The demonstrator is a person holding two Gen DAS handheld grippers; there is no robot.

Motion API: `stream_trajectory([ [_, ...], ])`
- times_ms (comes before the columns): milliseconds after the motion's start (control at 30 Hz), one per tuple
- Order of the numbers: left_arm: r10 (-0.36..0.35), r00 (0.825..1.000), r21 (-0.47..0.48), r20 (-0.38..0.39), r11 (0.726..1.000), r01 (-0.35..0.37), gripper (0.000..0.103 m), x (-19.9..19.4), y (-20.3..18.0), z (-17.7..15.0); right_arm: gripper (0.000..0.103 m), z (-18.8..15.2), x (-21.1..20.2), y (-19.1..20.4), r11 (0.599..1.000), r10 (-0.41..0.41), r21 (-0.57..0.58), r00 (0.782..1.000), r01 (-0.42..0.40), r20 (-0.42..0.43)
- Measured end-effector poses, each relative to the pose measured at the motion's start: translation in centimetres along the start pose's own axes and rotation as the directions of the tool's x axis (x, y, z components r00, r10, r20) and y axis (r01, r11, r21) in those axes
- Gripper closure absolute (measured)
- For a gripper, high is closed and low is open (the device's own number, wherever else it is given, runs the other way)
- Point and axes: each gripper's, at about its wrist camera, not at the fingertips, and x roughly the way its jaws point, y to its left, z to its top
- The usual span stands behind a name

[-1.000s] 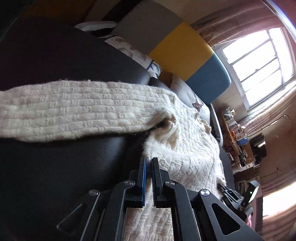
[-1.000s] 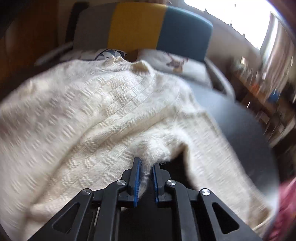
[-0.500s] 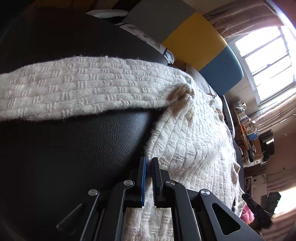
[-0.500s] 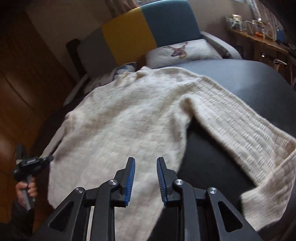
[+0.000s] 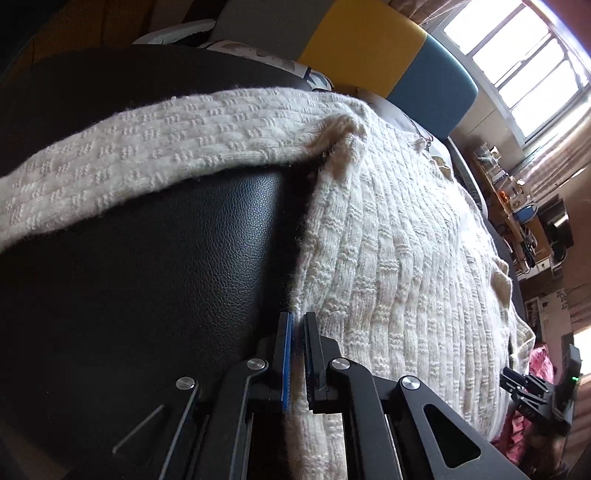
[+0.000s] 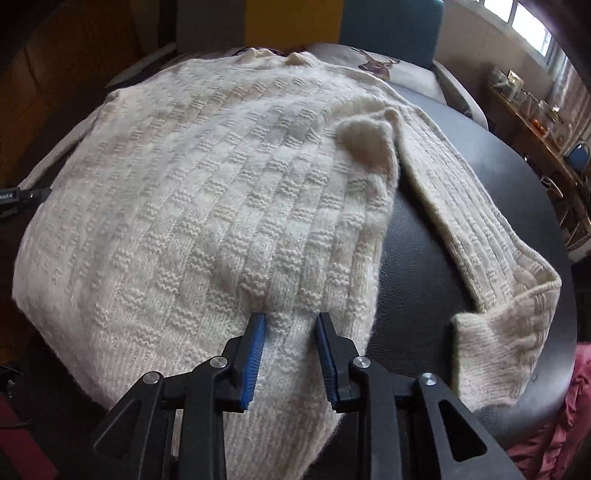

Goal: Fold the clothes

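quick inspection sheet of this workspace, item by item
surface: black leather top, round edge.
job's things: cream knit sweater spread flat, both sleeves out; right sleeve's cuff doubled over near the edge.
clutter: nothing seen on the top.
grippers: left tongs shut on sweater side edge; right tongs open over the hem.
cables: nothing seen.
surroundings: colour-block chair, deer cushion, window, crowded shelf.

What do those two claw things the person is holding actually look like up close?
Both look alike. The left claw and the right claw each have two flat, straight fingers faced with ribbed blue pads. The fingers sit on matte black angular link arms with triangular cut-outs, joined by round silver screw heads. No cables, sleeves or hands show in these views.
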Motion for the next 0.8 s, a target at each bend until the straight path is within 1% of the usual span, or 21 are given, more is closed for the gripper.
stream_trajectory([
  [33, -0.007, 1.0, -0.005, 0.01, 1.0, 0.007, 0.097, -0.4, 0.0, 0.4, 0.075, 0.1, -0.2, -0.2, 1.0, 0.011, 0.009, 1.0, -0.011, -0.007],
  [100, -0.022, 0.999, -0.016, 0.03, 1.0, 0.022, 0.097, -1.1, 0.0, 1.3, 0.075, 0.9, -1.2, -0.5, 0.998, 0.041, 0.037, 0.999, -0.042, 0.035],
  [133, -0.029, 0.999, -0.021, 0.04, 0.999, 0.029, 0.097, -1.4, 0.0, 1.7, 0.073, 1.3, -1.7, -0.6, 0.997, 0.058, 0.052, 0.997, -0.061, 0.058],
  [167, -0.036, 0.998, -0.026, 0.05, 0.999, 0.037, 0.097, -1.8, 0.0, 2.1, 0.073, 1.9, -2.1, -0.7, 0.992, 0.099, 0.072, 0.991, -0.106, 0.093],
  [233, -0.049, 0.996, -0.035, 0.07, 0.998, 0.052, 0.097, -2.5, 0.0, 3.0, 0.073, 3.5, -2.7, -0.6, 0.976, 0.18, 0.097, 0.97, -0.197, 0.164],
  [267, -0.056, 0.995, -0.04, 0.08, 0.997, 0.06, 0.097, -2.8, 0.0, 3.4, 0.073, 4.5, -2.8, -0.1, 0.97, 0.201, 0.095, 0.96, -0.222, 0.194],
  [333, -0.07, 0.992, -0.049, 0.101, 0.996, 0.075, 0.097, -3.5, 0.1, 4.3, 0.073, 6.7, -2.3, 1.1, 0.971, 0.203, 0.078, 0.954, -0.225, 0.22],
  [400, -0.089, 0.99, -0.037, 0.107, 0.995, 0.093, 0.097, -3.4, -0.7, 5.3, 0.073, 8.7, -1.4, 1.6, 0.973, 0.204, 0.062, 0.951, -0.224, 0.231],
  [500, -0.123, 0.988, 0.036, 0.098, 0.992, 0.12, 0.097, -1.9, -3.4, 6.9, 0.073, 11.5, 0.0, 2.2, 0.969, 0.224, 0.049, 0.945, -0.242, 0.237],
  [600, -0.119, 0.991, 0.117, 0.054, 0.987, 0.112, 0.097, 0.9, -6.3, 8.0, 0.073, 13.6, 2.4, 1.5, 0.98, 0.182, 0.048, 0.961, -0.196, 0.21],
  [667, -0.094, 0.996, 0.136, 0.007, 0.986, 0.093, 0.097, 3.5, -7.2, 8.4, 0.073, 14.2, 4.4, 0.6, 0.983, 0.158, 0.064, 0.972, -0.172, 0.176],
  [733, -0.051, 0.998, 0.149, -0.034, 0.987, 0.056, 0.097, 5.7, -7.3, 8.6, 0.072, 13.9, 6.3, -0.3, 0.996, 0.066, 0.055, 0.991, -0.073, 0.119],
  [767, -0.049, 0.998, 0.142, -0.038, 0.988, 0.054, 0.097, 6.2, -6.7, 8.4, 0.072, 13.6, 7.2, -0.8, 0.998, 0.024, 0.049, 0.995, -0.029, 0.096],
  [800, -0.048, 0.998, 0.136, -0.042, 0.989, 0.053, 0.096, 6.7, -6.2, 8.3, 0.072, 13.0, 7.1, -1.3, 0.998, 0.035, 0.057, 0.992, -0.042, 0.118],
])
